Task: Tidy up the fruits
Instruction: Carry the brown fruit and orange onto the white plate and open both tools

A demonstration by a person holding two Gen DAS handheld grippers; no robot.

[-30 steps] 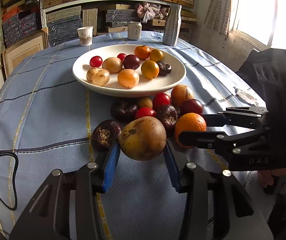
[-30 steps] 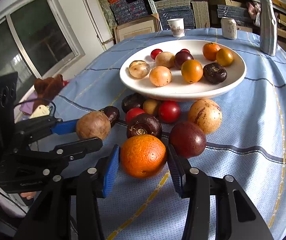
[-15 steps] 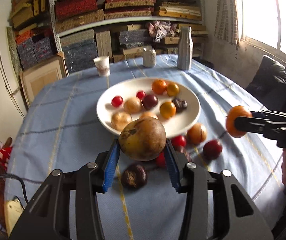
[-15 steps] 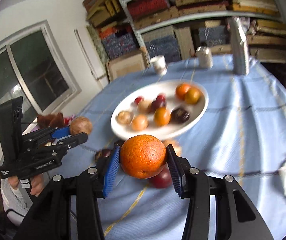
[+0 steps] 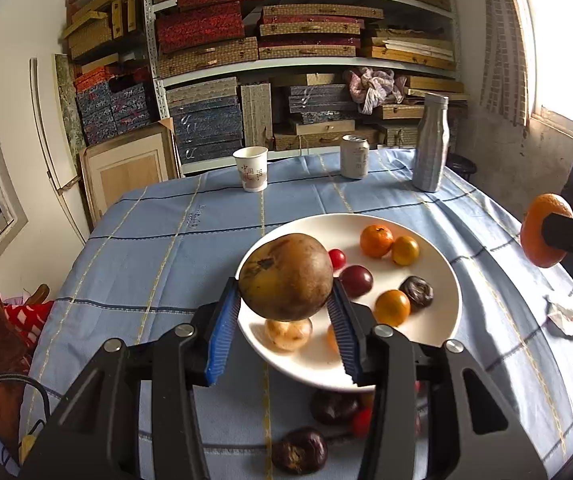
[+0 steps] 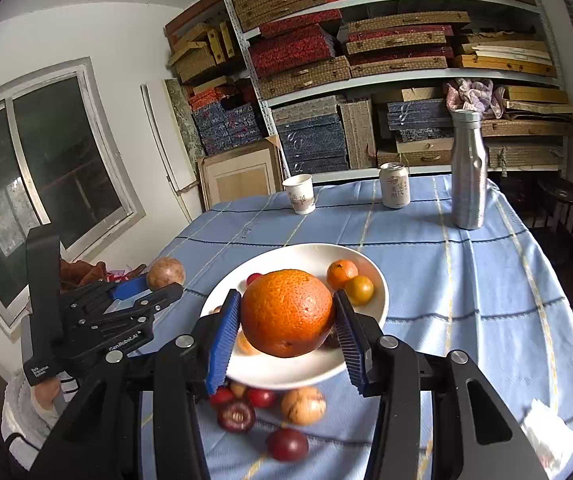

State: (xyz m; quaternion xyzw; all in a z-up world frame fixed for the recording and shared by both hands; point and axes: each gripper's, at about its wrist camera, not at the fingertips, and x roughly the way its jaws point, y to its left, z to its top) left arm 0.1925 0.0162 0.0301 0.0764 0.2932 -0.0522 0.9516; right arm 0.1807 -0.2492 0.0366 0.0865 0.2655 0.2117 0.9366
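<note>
you are partway through, by the look of it. your left hand-held gripper [image 5: 286,312] is clamped on a large brown fruit [image 5: 286,276], carried in the air above the 9 o'clock side of the white plate [image 5: 442,320]. your right hand-held gripper [image 6: 286,328] grips a big orange [image 6: 287,312] between its blue pads, hovering over the plate's middle.

the plate already holds a small orange [image 5: 376,241], two yellow fruits, a cherry tomato [image 5: 337,258], a dark plum [image 5: 356,280] and a wrinkled dark fruit [image 5: 417,292], with a pale fruit [image 5: 288,334] at 7 o'clock.

what is left: set down the two fruits you carry, then collect the loose ones on the bench [image 6: 466,272] just off the plate's 6 o'clock rim, including a tan fruit [image 6: 303,405], a red one [image 6: 286,444] and a few small dark and red pieces.
</note>
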